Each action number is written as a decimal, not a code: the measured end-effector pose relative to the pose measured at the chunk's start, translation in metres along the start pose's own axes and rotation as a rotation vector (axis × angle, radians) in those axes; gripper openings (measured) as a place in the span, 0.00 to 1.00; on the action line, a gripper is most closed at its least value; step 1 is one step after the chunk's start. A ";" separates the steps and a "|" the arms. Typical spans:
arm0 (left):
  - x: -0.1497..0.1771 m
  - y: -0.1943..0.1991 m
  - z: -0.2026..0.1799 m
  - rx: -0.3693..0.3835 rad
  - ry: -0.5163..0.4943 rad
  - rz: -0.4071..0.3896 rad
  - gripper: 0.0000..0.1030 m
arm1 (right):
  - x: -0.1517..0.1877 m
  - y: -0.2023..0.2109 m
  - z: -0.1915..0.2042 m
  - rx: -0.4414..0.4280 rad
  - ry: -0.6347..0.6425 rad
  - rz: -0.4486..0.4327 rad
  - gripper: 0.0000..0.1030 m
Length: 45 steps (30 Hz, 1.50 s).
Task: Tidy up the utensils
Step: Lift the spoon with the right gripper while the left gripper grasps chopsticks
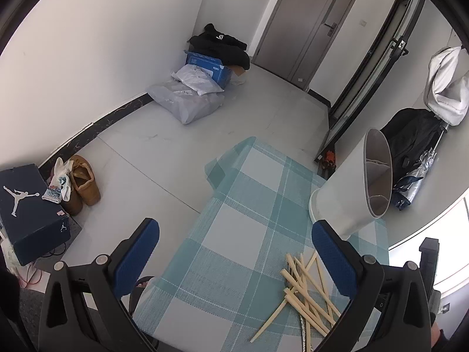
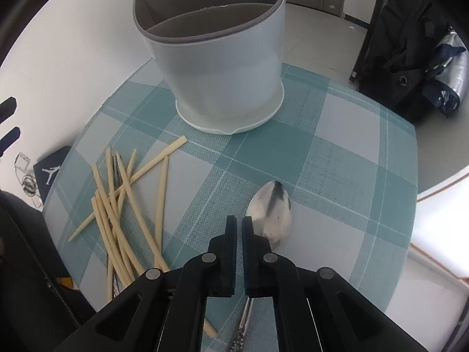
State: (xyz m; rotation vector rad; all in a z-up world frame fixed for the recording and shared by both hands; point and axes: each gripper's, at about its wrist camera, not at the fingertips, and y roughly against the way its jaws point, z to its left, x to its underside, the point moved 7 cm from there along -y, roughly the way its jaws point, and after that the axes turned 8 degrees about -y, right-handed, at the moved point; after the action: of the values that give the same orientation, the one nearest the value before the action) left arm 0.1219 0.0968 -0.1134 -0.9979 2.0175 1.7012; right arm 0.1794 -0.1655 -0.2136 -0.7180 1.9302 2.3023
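Note:
A white utensil holder (image 2: 222,70) with inner dividers stands at the far side of the checked teal tablecloth (image 2: 337,152); it also shows in the left wrist view (image 1: 351,187). Several pale wooden chopsticks (image 2: 123,202) lie in a loose pile to the left; they also show in the left wrist view (image 1: 307,287). A metal spoon (image 2: 271,214) lies on the cloth, its handle running under my right gripper (image 2: 239,223), whose fingers stand almost together just above it. My left gripper (image 1: 234,249) is open and empty above the table's left part.
A dark shoebox (image 1: 26,205), brown shoes (image 1: 82,184) and bags (image 1: 187,99) lie on the floor to the left. Dark bags (image 2: 410,58) stand beyond the table's far right edge. A grey door (image 1: 310,26) is at the back.

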 end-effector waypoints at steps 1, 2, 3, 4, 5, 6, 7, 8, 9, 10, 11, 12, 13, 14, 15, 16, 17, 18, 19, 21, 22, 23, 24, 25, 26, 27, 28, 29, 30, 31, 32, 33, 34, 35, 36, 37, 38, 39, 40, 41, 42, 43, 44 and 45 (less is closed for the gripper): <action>0.000 0.000 0.000 -0.004 -0.003 -0.001 0.99 | -0.001 0.002 -0.001 0.008 -0.005 -0.004 0.14; 0.000 0.000 -0.001 -0.009 -0.007 -0.002 0.99 | -0.003 0.003 -0.007 0.010 -0.019 -0.008 0.22; 0.000 0.001 -0.002 -0.013 -0.012 -0.005 0.99 | -0.006 0.003 -0.013 0.011 -0.037 -0.009 0.27; 0.000 0.001 -0.002 -0.015 -0.016 -0.007 0.99 | -0.007 0.003 -0.017 0.013 -0.055 -0.009 0.28; 0.000 0.001 -0.003 -0.019 -0.019 -0.007 0.99 | -0.009 0.001 -0.023 0.019 -0.075 0.000 0.28; 0.000 0.000 -0.003 -0.022 -0.022 -0.006 0.99 | -0.010 -0.002 -0.029 0.018 -0.087 0.011 0.28; 0.000 0.000 -0.004 -0.023 -0.024 -0.004 0.99 | -0.011 -0.004 -0.030 0.014 -0.096 0.021 0.28; 0.001 -0.001 -0.004 -0.023 -0.024 -0.002 0.99 | -0.010 -0.004 -0.028 0.004 -0.106 0.035 0.29; 0.001 -0.002 -0.005 -0.022 -0.023 0.000 0.99 | -0.006 -0.005 -0.026 -0.018 -0.115 0.053 0.32; 0.001 -0.002 -0.006 -0.021 -0.022 0.002 0.99 | -0.008 -0.003 -0.023 -0.039 -0.111 0.047 0.35; 0.001 -0.003 -0.006 -0.021 -0.021 0.005 0.99 | -0.009 -0.002 -0.024 -0.051 -0.108 0.066 0.43; 0.001 -0.003 -0.006 -0.019 -0.020 0.006 0.99 | -0.010 -0.001 -0.020 -0.056 -0.095 0.070 0.50; 0.001 -0.003 -0.007 -0.020 -0.020 0.007 0.99 | -0.009 -0.002 -0.015 -0.036 -0.065 0.079 0.52; 0.001 -0.004 -0.008 -0.020 -0.022 0.009 0.99 | -0.008 -0.002 -0.011 -0.003 -0.021 0.080 0.52; 0.001 -0.004 -0.008 -0.019 -0.024 0.011 0.99 | -0.006 -0.003 -0.004 0.029 0.026 0.083 0.53; 0.001 -0.005 -0.009 -0.018 -0.025 0.012 0.99 | -0.007 -0.006 -0.003 0.054 0.058 0.084 0.53; 0.002 -0.005 -0.010 -0.017 -0.027 0.014 0.99 | -0.007 -0.005 0.002 0.065 0.080 0.080 0.52; 0.002 -0.005 -0.010 -0.016 -0.029 0.015 0.99 | -0.007 -0.003 0.006 0.050 0.086 0.080 0.44; 0.002 -0.006 -0.011 -0.016 -0.030 0.016 0.99 | -0.007 0.000 0.010 0.051 0.086 0.082 0.40; 0.002 -0.006 -0.011 -0.015 -0.028 0.017 0.99 | -0.002 0.007 0.018 0.048 0.076 0.088 0.35; 0.002 -0.006 -0.010 -0.012 -0.025 0.020 0.99 | -0.001 0.009 0.018 0.048 0.080 0.088 0.35; 0.002 -0.006 -0.010 -0.011 -0.022 0.023 0.99 | -0.001 0.010 0.020 0.052 0.089 0.086 0.35; 0.003 -0.007 -0.010 -0.008 -0.018 0.026 0.99 | -0.001 0.011 0.020 0.053 0.095 0.084 0.35; 0.003 -0.007 -0.009 -0.007 -0.015 0.029 0.99 | -0.001 0.012 0.020 0.051 0.096 0.082 0.35; 0.003 -0.008 -0.009 -0.006 -0.013 0.032 0.99 | -0.001 0.013 0.020 0.048 0.092 0.079 0.35; 0.003 -0.008 -0.009 -0.007 -0.014 0.034 0.99 | -0.001 0.013 0.020 0.046 0.087 0.076 0.35; 0.003 -0.009 -0.009 -0.010 -0.017 0.036 0.99 | 0.005 0.013 0.015 0.044 0.078 0.069 0.35; 0.004 -0.009 -0.009 -0.014 -0.021 0.038 0.99 | 0.005 0.016 0.014 0.042 0.065 0.058 0.34; 0.004 -0.010 -0.009 -0.017 -0.026 0.040 0.99 | 0.006 0.019 0.012 0.036 0.052 0.044 0.34; 0.005 -0.010 -0.009 -0.020 -0.030 0.044 0.99 | 0.007 0.022 0.008 0.027 0.039 0.026 0.34; 0.006 -0.012 -0.010 -0.022 -0.037 0.050 0.99 | 0.007 0.028 0.006 0.021 0.024 0.004 0.34; 0.008 -0.013 -0.010 -0.021 -0.044 0.060 0.99 | 0.008 0.033 0.005 0.012 0.009 -0.017 0.34; 0.010 -0.016 -0.010 -0.016 -0.049 0.075 0.99 | 0.006 0.033 -0.002 -0.002 -0.005 -0.036 0.34; 0.014 -0.019 -0.011 -0.002 -0.052 0.097 0.99 | 0.006 0.039 -0.003 -0.014 -0.024 -0.064 0.35; 0.018 -0.023 -0.014 0.022 -0.055 0.122 0.99 | 0.006 0.044 -0.005 -0.021 -0.039 -0.085 0.35; 0.023 -0.026 -0.017 0.050 -0.060 0.145 0.99 | 0.006 0.051 -0.006 -0.035 -0.057 -0.110 0.35; 0.027 -0.027 -0.020 0.067 -0.066 0.162 0.99 | 0.005 0.056 -0.006 -0.044 -0.070 -0.129 0.35; 0.031 -0.029 -0.023 0.081 -0.076 0.183 0.99 | 0.004 0.063 -0.007 -0.053 -0.085 -0.156 0.34; 0.036 -0.031 -0.027 0.096 -0.084 0.204 0.99 | 0.003 0.070 -0.007 -0.068 -0.096 -0.183 0.34; 0.041 -0.033 -0.030 0.107 -0.091 0.222 0.99 | 0.001 0.076 -0.007 -0.083 -0.105 -0.210 0.35; 0.045 -0.035 -0.032 0.115 -0.097 0.237 0.99 | 0.001 0.081 -0.007 -0.090 -0.112 -0.227 0.34; 0.047 -0.036 -0.035 0.123 -0.097 0.252 0.99 | -0.002 0.082 -0.006 -0.095 -0.116 -0.241 0.35; 0.050 -0.038 -0.036 0.129 -0.093 0.266 0.99 | -0.004 0.080 -0.003 -0.098 -0.117 -0.253 0.34; 0.052 -0.041 -0.037 0.146 -0.080 0.282 0.98 | -0.003 0.082 -0.003 -0.101 -0.120 -0.265 0.34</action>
State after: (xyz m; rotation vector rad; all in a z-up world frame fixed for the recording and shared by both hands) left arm 0.1200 0.0437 -0.1677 -0.6116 2.2766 1.6654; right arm 0.1562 -0.1854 -0.1369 -0.7725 1.5735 2.2359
